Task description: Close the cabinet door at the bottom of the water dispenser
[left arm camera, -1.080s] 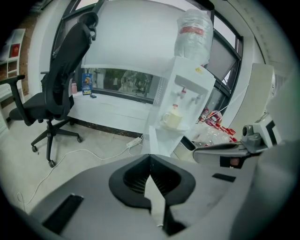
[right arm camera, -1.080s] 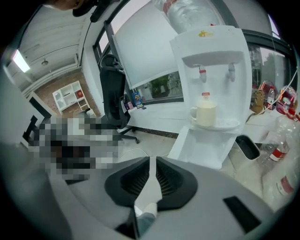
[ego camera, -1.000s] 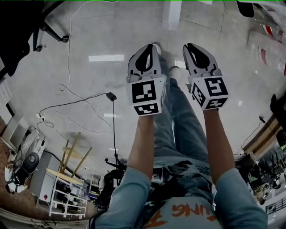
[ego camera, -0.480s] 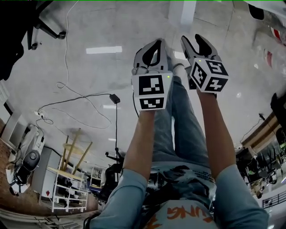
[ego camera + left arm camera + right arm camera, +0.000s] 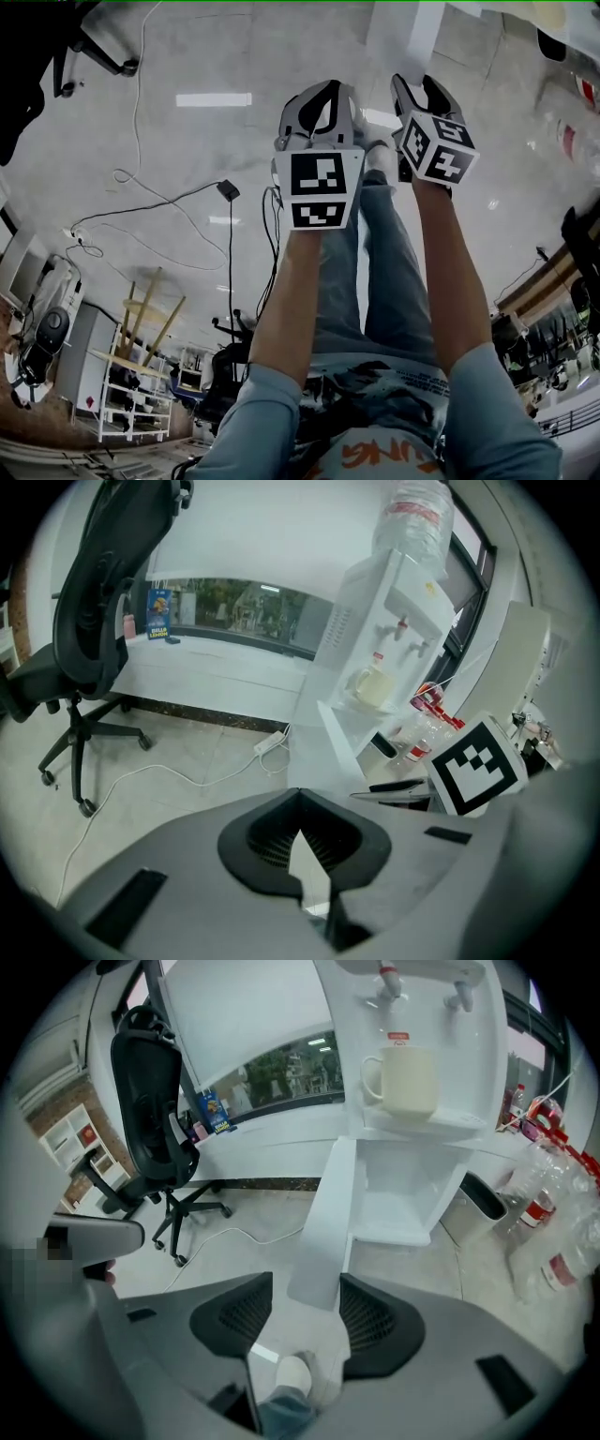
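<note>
Right gripper (image 5: pixel 305 1318) jaws just spread wide, empty, framing white open cabinet door (image 5: pixel 323 1227) mid-frame; I judge push imminent. Left gripper (image 5: pixel 300 834) pinched closed.

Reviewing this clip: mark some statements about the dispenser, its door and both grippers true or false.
1. The door of the dispenser is closed. False: it stands open.
2. A mug sits under the dispenser's taps. True.
3. The right gripper is shut. False: its fingers are apart and have just been opening, with nothing between them.
4. The left gripper is shut. True.
5. In the right gripper view, a chair stands left of the dispenser. True.
</note>
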Action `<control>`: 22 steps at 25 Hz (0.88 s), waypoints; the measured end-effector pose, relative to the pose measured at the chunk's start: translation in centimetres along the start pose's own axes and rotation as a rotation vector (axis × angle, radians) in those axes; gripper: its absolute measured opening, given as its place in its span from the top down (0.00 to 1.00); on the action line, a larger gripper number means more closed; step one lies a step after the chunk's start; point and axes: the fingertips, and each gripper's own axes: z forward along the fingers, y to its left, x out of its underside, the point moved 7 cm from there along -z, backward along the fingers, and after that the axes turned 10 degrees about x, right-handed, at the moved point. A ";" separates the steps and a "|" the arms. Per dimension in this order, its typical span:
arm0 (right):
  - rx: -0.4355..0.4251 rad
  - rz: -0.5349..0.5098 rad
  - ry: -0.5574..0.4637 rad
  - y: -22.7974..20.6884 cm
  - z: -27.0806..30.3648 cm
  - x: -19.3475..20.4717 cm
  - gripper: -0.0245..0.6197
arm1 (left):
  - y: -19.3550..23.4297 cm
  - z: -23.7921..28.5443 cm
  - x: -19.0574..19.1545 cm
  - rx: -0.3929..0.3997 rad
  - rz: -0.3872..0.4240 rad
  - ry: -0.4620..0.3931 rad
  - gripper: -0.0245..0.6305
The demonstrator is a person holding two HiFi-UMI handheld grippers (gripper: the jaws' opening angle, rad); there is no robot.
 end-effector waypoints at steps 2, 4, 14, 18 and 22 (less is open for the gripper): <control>-0.001 0.010 0.006 0.0 0.7 0.0 0.62 | 0.2 0.2 0.3 0.002 -0.014 -0.003 0.95; 0.017 0.008 0.019 0.1 0.9 0.0 0.62 | 0.2 0.1 0.5 0.008 -0.025 -0.002 0.95; 0.050 -0.037 0.059 0.6 1.1 0.1 0.66 | 0.5 0.8 0.9 0.010 -0.039 0.018 0.95; 0.024 -0.045 0.039 0.2 1.2 0.2 0.66 | -0.4 1.3 1.0 0.002 -0.021 0.027 0.95; 0.006 -0.052 0.010 -1.1 0.9 0.7 0.66 | -2.2 2.1 1.7 0.012 -0.018 0.044 0.95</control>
